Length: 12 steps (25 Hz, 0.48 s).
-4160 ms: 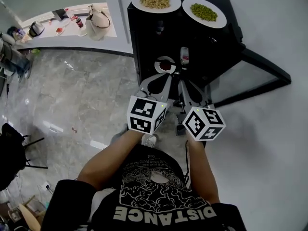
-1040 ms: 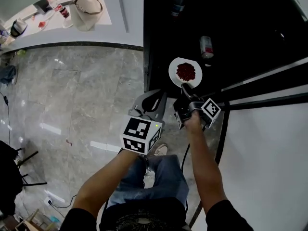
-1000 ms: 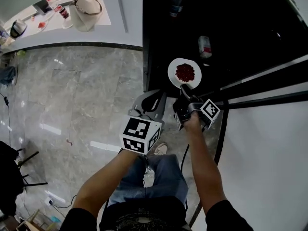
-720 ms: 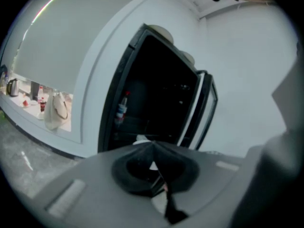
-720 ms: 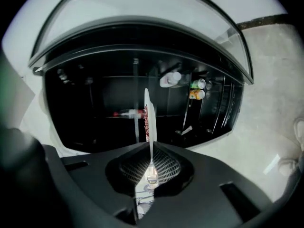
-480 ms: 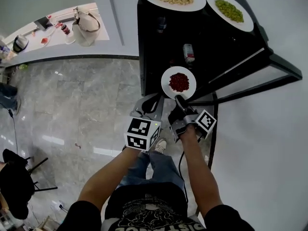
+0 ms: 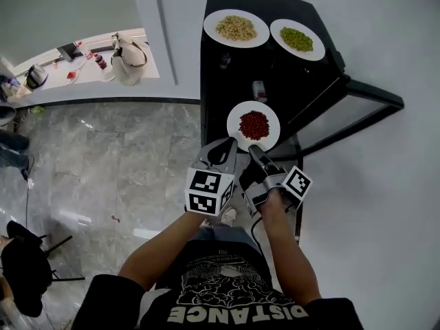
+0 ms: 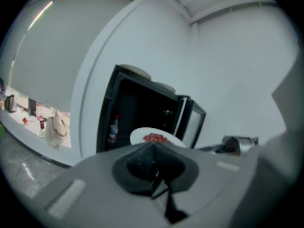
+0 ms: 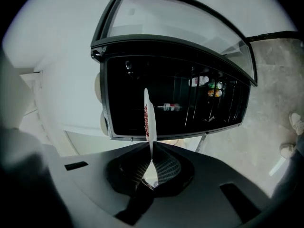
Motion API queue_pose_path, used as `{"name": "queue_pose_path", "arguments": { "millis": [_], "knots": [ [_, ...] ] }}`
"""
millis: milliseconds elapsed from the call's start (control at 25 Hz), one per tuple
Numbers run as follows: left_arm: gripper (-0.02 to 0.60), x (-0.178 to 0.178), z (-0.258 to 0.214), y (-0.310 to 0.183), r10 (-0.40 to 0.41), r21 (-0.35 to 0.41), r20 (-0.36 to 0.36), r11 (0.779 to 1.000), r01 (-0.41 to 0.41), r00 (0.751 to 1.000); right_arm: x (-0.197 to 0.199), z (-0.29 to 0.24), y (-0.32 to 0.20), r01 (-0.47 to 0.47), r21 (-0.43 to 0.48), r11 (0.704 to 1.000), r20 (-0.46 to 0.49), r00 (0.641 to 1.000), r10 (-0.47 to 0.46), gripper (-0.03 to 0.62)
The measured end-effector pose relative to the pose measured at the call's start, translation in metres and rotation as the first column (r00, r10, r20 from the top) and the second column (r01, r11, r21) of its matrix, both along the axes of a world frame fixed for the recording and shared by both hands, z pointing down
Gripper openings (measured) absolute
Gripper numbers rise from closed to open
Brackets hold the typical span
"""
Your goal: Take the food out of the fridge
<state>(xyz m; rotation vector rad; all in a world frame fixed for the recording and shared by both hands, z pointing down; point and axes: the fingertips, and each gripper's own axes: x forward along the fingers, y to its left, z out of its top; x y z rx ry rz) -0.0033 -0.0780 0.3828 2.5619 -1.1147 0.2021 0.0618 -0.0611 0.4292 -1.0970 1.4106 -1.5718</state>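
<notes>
At the middle of the head view the right gripper [image 7: 256,152] is clamped on the near rim of a round white plate of red food [image 7: 254,124], out in front of the open black fridge [image 7: 213,81]; the left gripper [image 7: 221,151] hangs beside it, jaws together on nothing. White plates of beige food [image 7: 236,27] and green peas [image 7: 297,39] already sit on top, so only setting this one down seems left. Bare top shows just behind them; the glass door [image 7: 375,91] juts open at right
</notes>
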Motion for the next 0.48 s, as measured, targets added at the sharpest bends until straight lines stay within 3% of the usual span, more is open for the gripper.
{"name": "queue_pose_path", "arguments": {
  "millis": [480],
  "knots": [
    [0.002,-0.002,-0.026,0.02,-0.007,0.056,0.002,0.998,0.007,1.0,0.001,-0.038,0.02,-0.027,0.048,0.998,-0.016,0.999,0.028,0.011]
  ]
}}
